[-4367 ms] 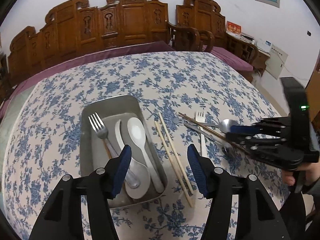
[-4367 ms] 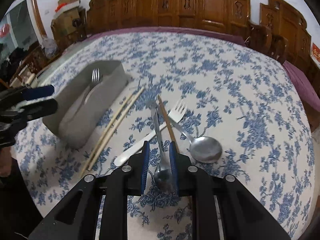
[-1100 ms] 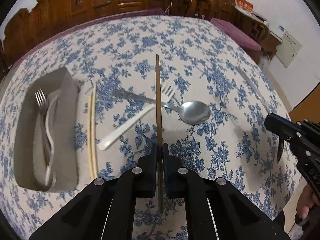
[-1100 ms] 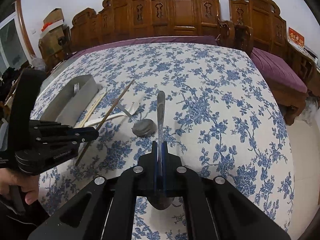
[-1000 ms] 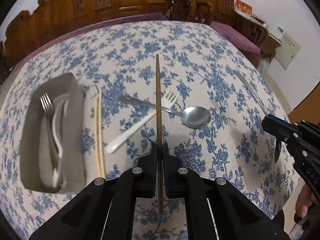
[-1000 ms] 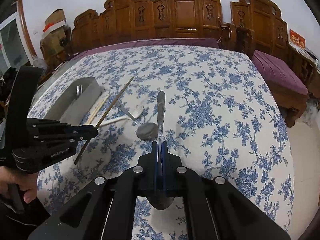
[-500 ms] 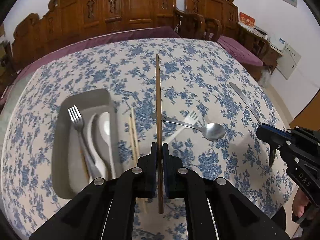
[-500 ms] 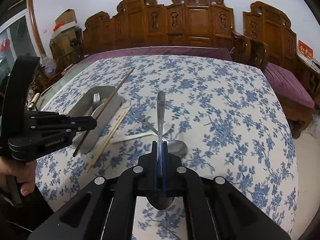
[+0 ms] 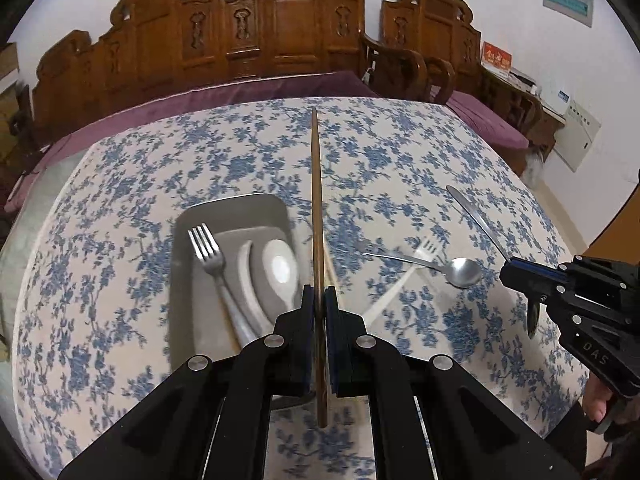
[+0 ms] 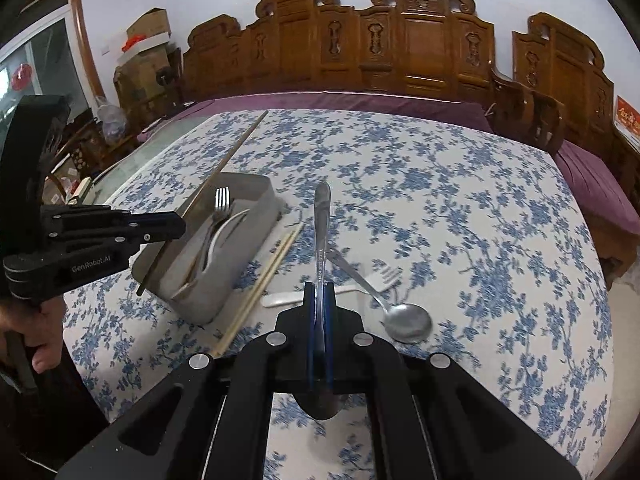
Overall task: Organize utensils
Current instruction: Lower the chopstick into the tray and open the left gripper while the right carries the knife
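Observation:
My left gripper (image 9: 319,300) is shut on a dark wooden chopstick (image 9: 316,208) and holds it in the air beside the grey metal tray's (image 9: 232,204) right edge. The tray holds a metal fork (image 9: 208,252) and white spoons (image 9: 280,268). My right gripper (image 10: 319,292) is shut on a metal spoon (image 10: 321,220), handle pointing forward, above the table. On the cloth lie a pair of light chopsticks (image 10: 264,280), a white plastic fork (image 10: 360,284) and a second metal spoon (image 10: 406,322). The left gripper (image 10: 176,226) also shows in the right wrist view over the tray (image 10: 256,184).
The table has a blue-flowered cloth (image 10: 460,220). Carved wooden chairs (image 9: 280,32) and purple cushions (image 10: 592,184) ring the far side. The right gripper (image 9: 516,274) shows at the right edge of the left wrist view.
My left gripper has carried the dark chopstick left, from over the loose spoon and fork to beside the tray. My right gripper still holds the metal spoon and has drifted slightly toward the tray.

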Motion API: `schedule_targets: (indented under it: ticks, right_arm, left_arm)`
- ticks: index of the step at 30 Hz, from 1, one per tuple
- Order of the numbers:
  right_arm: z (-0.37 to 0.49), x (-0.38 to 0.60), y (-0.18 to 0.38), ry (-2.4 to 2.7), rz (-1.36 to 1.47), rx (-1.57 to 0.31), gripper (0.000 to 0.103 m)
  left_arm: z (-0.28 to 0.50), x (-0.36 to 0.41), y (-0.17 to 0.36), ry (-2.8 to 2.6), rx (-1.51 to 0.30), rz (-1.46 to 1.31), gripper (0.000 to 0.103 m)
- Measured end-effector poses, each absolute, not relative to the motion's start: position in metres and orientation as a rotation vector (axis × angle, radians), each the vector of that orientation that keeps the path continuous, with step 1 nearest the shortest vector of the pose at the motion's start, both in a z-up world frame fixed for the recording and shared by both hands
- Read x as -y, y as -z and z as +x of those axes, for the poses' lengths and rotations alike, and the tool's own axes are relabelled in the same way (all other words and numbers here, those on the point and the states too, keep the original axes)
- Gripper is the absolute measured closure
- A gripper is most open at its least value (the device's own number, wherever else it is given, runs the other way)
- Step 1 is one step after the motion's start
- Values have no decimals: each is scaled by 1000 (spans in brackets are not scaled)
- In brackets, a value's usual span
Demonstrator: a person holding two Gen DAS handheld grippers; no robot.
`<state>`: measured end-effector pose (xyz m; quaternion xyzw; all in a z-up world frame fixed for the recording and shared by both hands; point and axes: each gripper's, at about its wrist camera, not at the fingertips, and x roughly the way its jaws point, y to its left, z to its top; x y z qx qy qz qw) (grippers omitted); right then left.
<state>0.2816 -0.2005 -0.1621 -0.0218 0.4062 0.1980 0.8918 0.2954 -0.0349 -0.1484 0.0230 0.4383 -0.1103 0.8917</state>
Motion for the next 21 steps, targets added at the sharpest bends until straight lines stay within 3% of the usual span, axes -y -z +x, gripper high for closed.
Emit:
schedule_targets:
  ticks: [21]
  right_arm:
    - [309, 121, 156, -514, -41, -823, 98]
  left_arm:
    - [315, -31, 189, 217, -920, -11, 98]
